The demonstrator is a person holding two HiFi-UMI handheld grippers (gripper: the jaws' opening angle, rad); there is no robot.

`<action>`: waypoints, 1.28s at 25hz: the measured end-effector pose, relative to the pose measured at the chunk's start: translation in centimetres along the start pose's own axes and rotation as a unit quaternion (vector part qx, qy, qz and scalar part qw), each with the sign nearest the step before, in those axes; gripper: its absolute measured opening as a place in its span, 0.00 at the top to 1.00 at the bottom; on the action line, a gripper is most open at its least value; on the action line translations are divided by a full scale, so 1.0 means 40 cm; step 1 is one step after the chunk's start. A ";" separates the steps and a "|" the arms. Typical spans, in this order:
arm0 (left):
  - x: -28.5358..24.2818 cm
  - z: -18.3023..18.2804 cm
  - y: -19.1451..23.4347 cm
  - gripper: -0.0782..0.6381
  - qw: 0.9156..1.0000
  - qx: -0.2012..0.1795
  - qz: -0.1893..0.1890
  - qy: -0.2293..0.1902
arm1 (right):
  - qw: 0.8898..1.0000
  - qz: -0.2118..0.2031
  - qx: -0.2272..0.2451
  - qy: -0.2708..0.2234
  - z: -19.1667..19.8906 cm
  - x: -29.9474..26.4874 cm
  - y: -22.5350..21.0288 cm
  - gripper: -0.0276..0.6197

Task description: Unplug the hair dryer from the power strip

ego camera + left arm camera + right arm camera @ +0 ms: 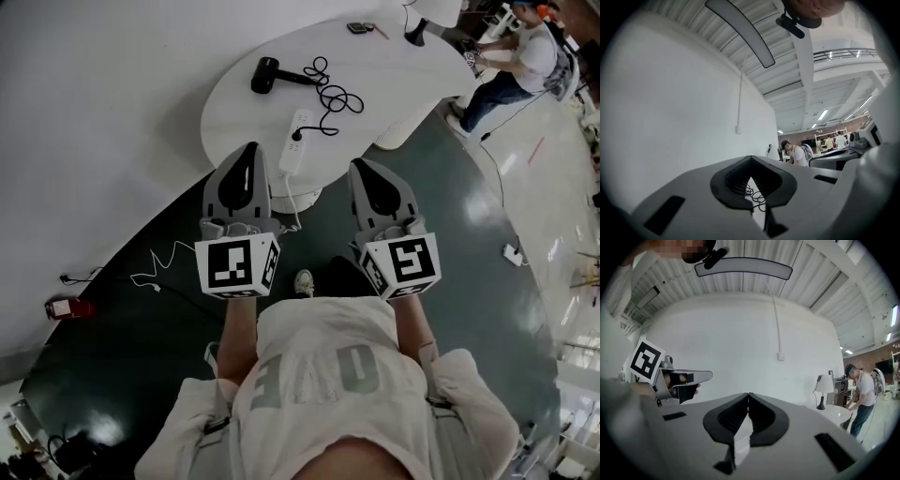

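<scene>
Hair dryer (265, 75), black, at the table's (403, 80) far-left edge, plug (297, 135) seated in the power strip (291, 156) by the near edge; my left hand-held gripper (246, 155) and right hand-held gripper (361, 171) both closed, empty; best I pin the strip and pull the plug straight.

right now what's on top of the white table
A black hair dryer, its coiled cord plugged into a white power strip, and small items at the far edge. The left claw hides part of the table's near edge.
</scene>
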State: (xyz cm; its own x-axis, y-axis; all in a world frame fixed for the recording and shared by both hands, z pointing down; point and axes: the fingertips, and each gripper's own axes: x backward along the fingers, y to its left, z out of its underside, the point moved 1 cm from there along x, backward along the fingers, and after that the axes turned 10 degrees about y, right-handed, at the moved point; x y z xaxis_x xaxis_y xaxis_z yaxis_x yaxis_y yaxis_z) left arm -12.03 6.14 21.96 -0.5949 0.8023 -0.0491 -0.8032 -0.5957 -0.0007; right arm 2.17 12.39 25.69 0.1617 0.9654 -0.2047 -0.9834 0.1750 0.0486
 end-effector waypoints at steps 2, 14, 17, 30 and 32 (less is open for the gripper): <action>-0.025 0.007 0.005 0.87 1.000 0.003 0.003 0.004 | 1.000 0.002 0.003 0.005 -0.001 -0.018 -0.014 0.93; -0.301 0.009 0.019 0.87 0.999 -0.021 -0.019 0.023 | 0.999 -0.052 0.000 0.005 -0.016 -0.271 -0.191 0.93; -0.393 -0.003 0.036 0.87 0.999 -0.024 -0.036 0.022 | 0.997 -0.074 0.008 0.008 -0.032 -0.356 -0.246 0.93; -0.600 0.008 0.099 0.87 0.991 -0.028 -0.123 0.055 | 0.978 -0.201 0.061 0.007 -0.077 -0.583 -0.322 0.93; -0.611 0.004 0.107 0.87 0.990 -0.033 -0.125 0.060 | 0.976 -0.209 0.055 0.009 -0.084 -0.604 -0.319 0.93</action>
State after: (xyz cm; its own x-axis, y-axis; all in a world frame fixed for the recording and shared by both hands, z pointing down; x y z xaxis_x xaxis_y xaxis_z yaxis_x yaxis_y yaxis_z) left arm -0.93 -16.02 23.30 -0.3674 0.9167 -0.1570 -0.9186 -0.3841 -0.0932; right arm 10.51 -13.82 26.75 0.5450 0.8017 -0.2455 -0.8164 0.5741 0.0620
